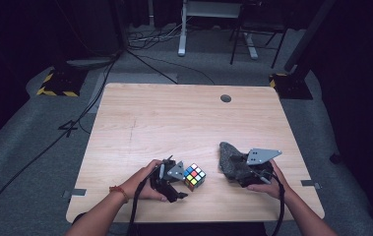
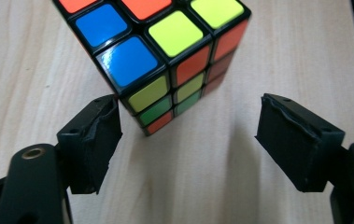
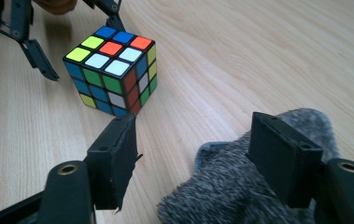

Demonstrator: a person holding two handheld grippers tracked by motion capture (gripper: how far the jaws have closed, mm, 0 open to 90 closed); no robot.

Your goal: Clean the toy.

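Note:
A scrambled colour cube (image 1: 194, 177) stands on the wooden table (image 1: 174, 118) near its front edge. My left gripper (image 1: 180, 180) sits just left of it, held in a hand. In the left gripper view the jaws (image 2: 188, 135) stand open and the cube (image 2: 165, 51) lies just ahead of them, its near corner close to the left pad (image 2: 97, 140). A grey fuzzy cloth (image 1: 228, 158) lies to the right. My right gripper (image 1: 235, 169) hovers over it, open, with the cloth (image 3: 230, 186) under and between the jaws (image 3: 193, 158) and no pad pressing on it. The cube (image 3: 114, 70) shows beyond.
A round cable hole (image 1: 226, 98) sits in the table's far right part. Cables and stand feet lie on the floor behind the table. The left gripper's jaws (image 3: 76, 35) reach in at the top left of the right gripper view.

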